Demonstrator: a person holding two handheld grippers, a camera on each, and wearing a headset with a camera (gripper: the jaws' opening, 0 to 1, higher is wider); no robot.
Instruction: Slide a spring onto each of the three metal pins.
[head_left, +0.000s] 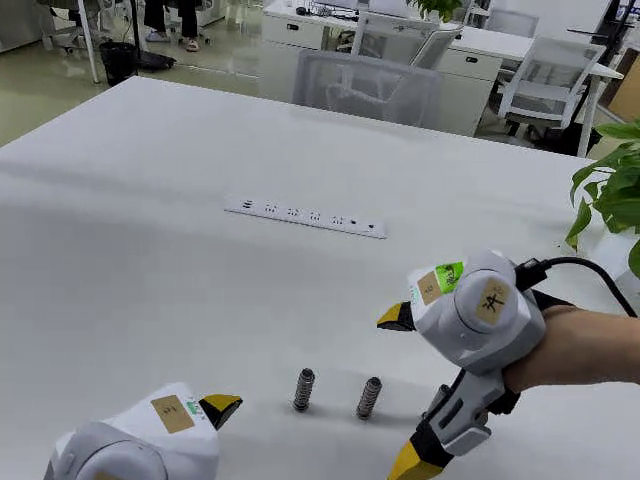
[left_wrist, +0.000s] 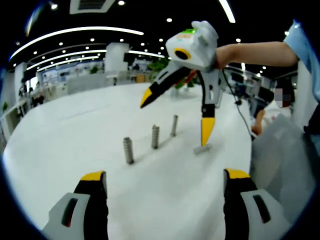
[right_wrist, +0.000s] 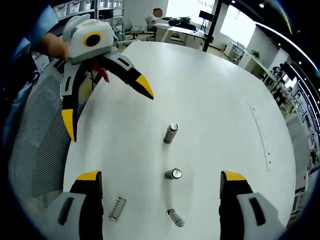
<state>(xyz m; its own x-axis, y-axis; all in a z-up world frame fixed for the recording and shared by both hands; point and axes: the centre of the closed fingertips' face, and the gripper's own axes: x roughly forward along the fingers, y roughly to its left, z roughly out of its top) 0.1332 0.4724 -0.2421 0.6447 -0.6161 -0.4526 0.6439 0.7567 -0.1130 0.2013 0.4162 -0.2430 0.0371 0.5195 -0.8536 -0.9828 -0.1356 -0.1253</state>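
Three metal pins stand in a row on the white table. Two of them, a left pin and a middle pin, carry springs. In the left gripper view the third pin looks bare. A loose spring lies flat on the table beside the row, and in the left gripper view the loose spring lies just under the right gripper's lower tip. My right gripper hovers open over the row's right end, holding nothing. My left gripper is open and empty, back from the pins, with one fingertip at the head view's bottom left.
A white power strip lies farther back on the table. A potted plant stands at the right edge. Grey office chairs sit beyond the far edge.
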